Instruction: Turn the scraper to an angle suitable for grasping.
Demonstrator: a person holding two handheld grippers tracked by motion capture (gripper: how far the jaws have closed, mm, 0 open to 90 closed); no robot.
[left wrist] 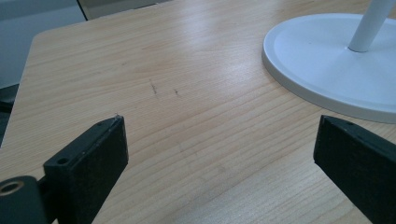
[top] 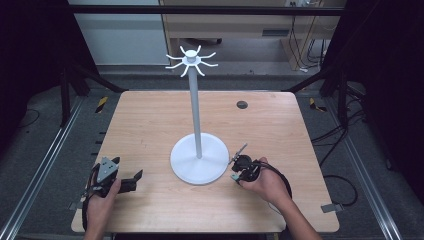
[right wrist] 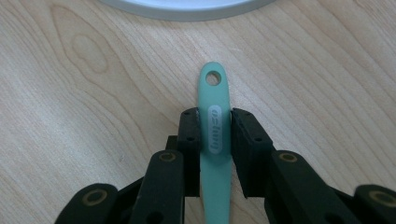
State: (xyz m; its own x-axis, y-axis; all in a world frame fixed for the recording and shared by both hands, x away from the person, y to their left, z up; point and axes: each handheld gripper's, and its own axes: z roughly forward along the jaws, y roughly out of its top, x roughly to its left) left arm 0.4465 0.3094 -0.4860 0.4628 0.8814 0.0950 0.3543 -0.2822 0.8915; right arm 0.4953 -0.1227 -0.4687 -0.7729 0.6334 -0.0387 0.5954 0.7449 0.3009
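Observation:
A mint-green utensil handle (right wrist: 214,88) with a hanging hole at its end lies flat on the wooden table (top: 150,120), pointing at the white stand's round base (right wrist: 187,7). My right gripper (right wrist: 215,116) is shut on it, both black pads pressed against the handle's sides; whatever is at the utensil's other end is hidden under the gripper. In the high view that gripper (top: 242,167) sits just right of the base (top: 199,160). My left gripper (top: 132,179) rests near the front left of the table, open (left wrist: 219,135), with only bare wood between its fingers.
The stand's thin pole rises from the base to a ring of white hooks (top: 191,61). A dark round cable hole (top: 242,104) sits at the table's back right. Black frame posts and cables surround the table.

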